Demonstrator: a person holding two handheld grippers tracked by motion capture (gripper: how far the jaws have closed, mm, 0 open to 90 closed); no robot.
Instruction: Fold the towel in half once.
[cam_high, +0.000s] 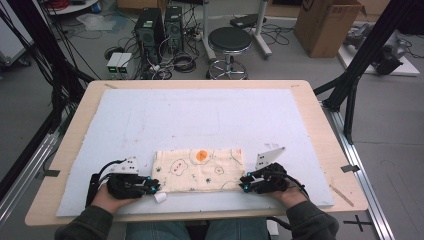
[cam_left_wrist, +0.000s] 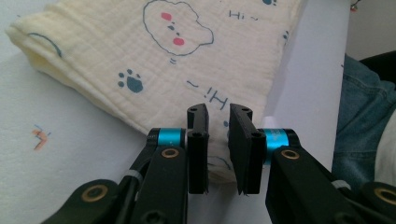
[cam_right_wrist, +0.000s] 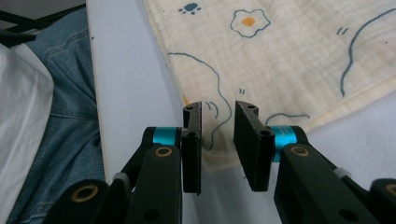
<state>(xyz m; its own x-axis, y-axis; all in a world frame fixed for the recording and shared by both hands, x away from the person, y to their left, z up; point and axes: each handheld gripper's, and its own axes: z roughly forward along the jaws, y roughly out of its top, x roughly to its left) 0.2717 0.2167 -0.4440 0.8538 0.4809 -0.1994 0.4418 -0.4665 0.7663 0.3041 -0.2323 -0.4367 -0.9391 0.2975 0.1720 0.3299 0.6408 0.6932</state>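
A folded cream cloth (cam_high: 200, 170) printed with blue outlines, paw marks and an orange spot lies on the near middle of the white mat (cam_high: 200, 115). My left gripper (cam_high: 154, 187) rests low at the cloth's near left corner. In the left gripper view its jaws (cam_left_wrist: 219, 112) stand a narrow gap apart over the cloth (cam_left_wrist: 154, 60) corner, pads not pressing it. My right gripper (cam_high: 243, 184) sits at the near right corner. Its jaws (cam_right_wrist: 218, 108) are likewise slightly apart above the cloth (cam_right_wrist: 289, 56) edge, with nothing pinched.
The mat covers most of a wooden table (cam_high: 65, 150). A small white tag (cam_high: 160, 197) lies by the left gripper, and a thin wooden stick (cam_high: 341, 195) lies near the table's right edge. The person's jeans (cam_left_wrist: 359, 107) are at the near edge. A stool (cam_high: 229, 42) and a cardboard box (cam_high: 325, 25) stand beyond.
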